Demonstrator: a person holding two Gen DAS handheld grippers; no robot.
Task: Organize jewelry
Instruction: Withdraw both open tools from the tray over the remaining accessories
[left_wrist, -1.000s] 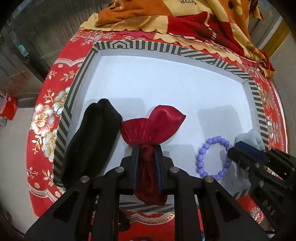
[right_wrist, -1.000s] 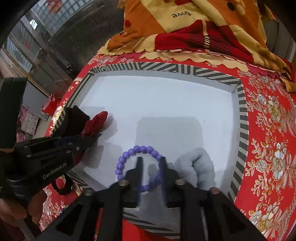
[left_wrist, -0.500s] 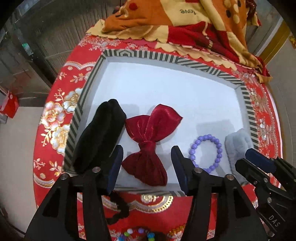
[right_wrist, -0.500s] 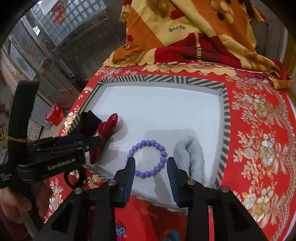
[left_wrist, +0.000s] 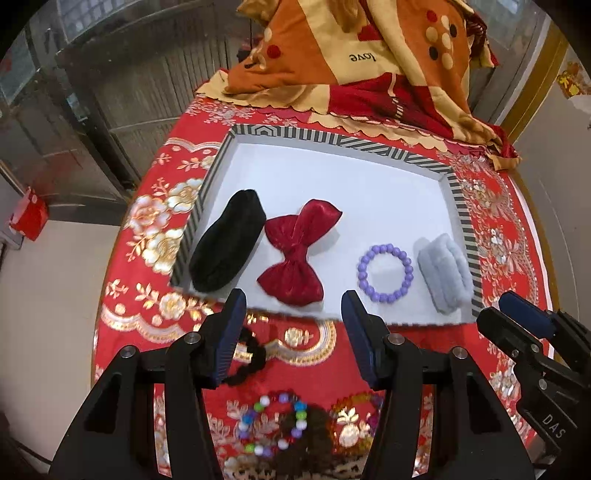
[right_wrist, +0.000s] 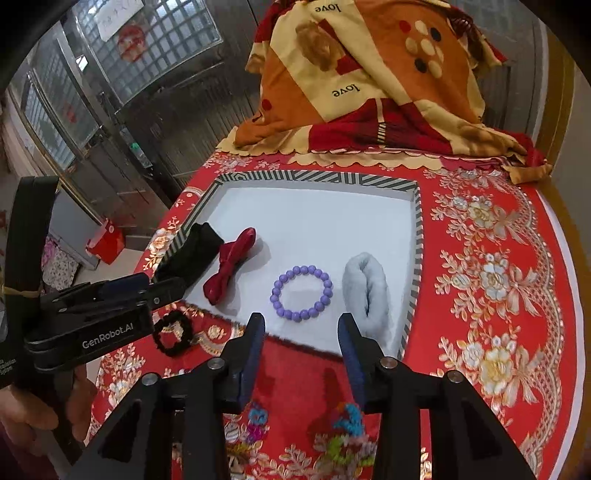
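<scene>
A white tray with a striped rim (left_wrist: 332, 142) (right_wrist: 314, 178) holds a black pouch (left_wrist: 227, 245) (right_wrist: 192, 253), a red bow (left_wrist: 299, 254) (right_wrist: 229, 266), a purple bead bracelet (left_wrist: 385, 273) (right_wrist: 302, 292) and a grey fuzzy band (left_wrist: 445, 273) (right_wrist: 365, 291). My left gripper (left_wrist: 293, 308) is open and empty, above the tray's near edge. My right gripper (right_wrist: 301, 334) is open and empty, just short of the bracelet. A black scrunchie (left_wrist: 249, 360) (right_wrist: 173, 332), a multicoloured bead bracelet (left_wrist: 275, 424) and colourful yarn pieces (right_wrist: 347, 415) lie on the cloth in front of the tray.
The round table has a red floral cloth (right_wrist: 491, 280). A folded orange and red blanket (left_wrist: 369, 62) (right_wrist: 369, 85) lies behind the tray. The table edge drops off at left (left_wrist: 107, 280). A red box (left_wrist: 27, 216) sits on the floor.
My left gripper let go of the red bow and my right gripper let go of the purple bracelet. Both opened and drew back and up from the tray.
</scene>
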